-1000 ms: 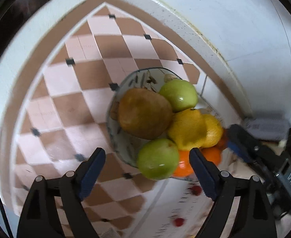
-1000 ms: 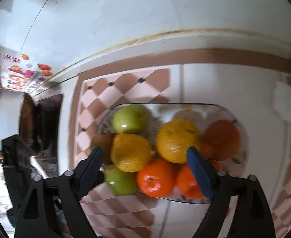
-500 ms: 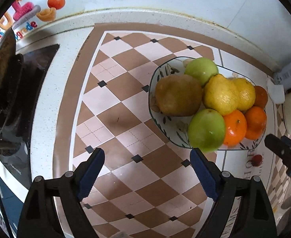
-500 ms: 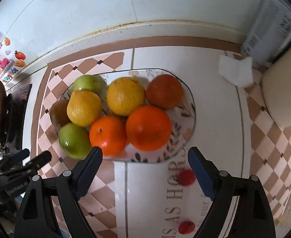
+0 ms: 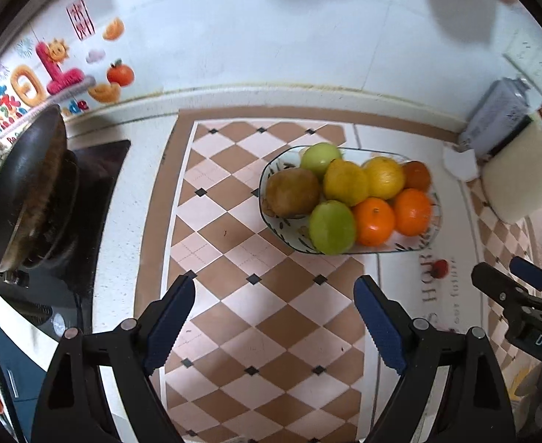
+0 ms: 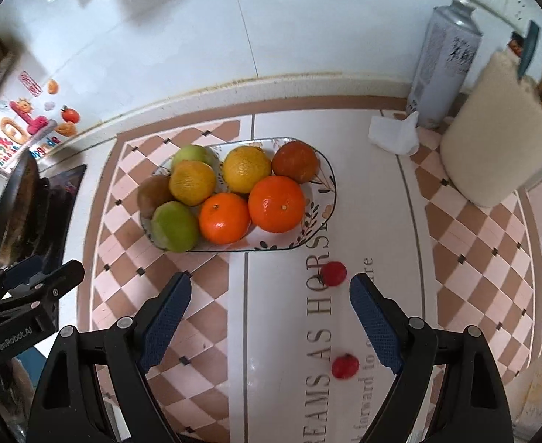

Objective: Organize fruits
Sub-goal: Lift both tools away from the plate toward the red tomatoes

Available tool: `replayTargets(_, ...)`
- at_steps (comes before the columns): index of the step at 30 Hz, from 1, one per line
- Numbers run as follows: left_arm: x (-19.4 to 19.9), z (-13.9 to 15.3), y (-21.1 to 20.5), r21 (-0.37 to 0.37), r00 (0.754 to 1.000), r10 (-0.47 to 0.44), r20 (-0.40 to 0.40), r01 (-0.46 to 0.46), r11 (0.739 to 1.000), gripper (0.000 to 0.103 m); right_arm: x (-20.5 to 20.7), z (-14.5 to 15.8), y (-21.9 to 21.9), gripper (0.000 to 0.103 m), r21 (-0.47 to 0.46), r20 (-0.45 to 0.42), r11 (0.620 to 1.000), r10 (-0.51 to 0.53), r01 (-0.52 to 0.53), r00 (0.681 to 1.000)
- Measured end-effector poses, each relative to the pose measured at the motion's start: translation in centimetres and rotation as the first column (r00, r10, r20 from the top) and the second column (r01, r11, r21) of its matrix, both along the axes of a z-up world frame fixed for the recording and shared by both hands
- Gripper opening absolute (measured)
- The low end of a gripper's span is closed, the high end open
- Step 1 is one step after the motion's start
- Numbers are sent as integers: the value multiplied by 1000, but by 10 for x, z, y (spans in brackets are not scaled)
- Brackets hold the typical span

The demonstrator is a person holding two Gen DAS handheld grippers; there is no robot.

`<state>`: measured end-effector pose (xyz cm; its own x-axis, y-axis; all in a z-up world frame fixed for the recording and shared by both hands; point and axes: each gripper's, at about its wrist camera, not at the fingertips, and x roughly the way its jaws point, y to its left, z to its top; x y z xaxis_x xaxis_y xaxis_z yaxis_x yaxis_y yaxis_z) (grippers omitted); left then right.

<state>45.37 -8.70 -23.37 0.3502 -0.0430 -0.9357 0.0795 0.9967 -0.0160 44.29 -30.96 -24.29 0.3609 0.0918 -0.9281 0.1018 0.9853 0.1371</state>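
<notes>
Home kitchen: wok (image 5: 23, 184) on stove (image 5: 97, 184), tiled wall (image 6: 197, 37).

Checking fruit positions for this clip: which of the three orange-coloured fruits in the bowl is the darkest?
The reddish-orange one at the bowl's back right corner, beside a yellow fruit; the two front oranges are brighter.

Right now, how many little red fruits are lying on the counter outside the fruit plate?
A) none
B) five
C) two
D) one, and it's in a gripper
C: two small red fruits lie on the mat in front of the plate, one nearer the plate and one closer to the camera; the right gripper is open and holds nothing.
</notes>
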Motion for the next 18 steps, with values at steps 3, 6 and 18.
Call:
replayTargets(3, -19, 20, -1, -11, 999, -12, 34, 13, 1000, 88, -16, 20, 3, 90, -6, 38, 1000, -4, 4, 999)
replayTargets(6, -38, 41, -2, -11, 997, -23, 80, 24, 1000, 88, -35, 42, 6, 90, -21, 84, 1000, -7, 9, 996)
replayTargets(18, -96, 91, 7, -31, 981, -37, 189, 44, 999, 88, -106, 118, 26, 90, -54, 220, 999, 6, 6, 976)
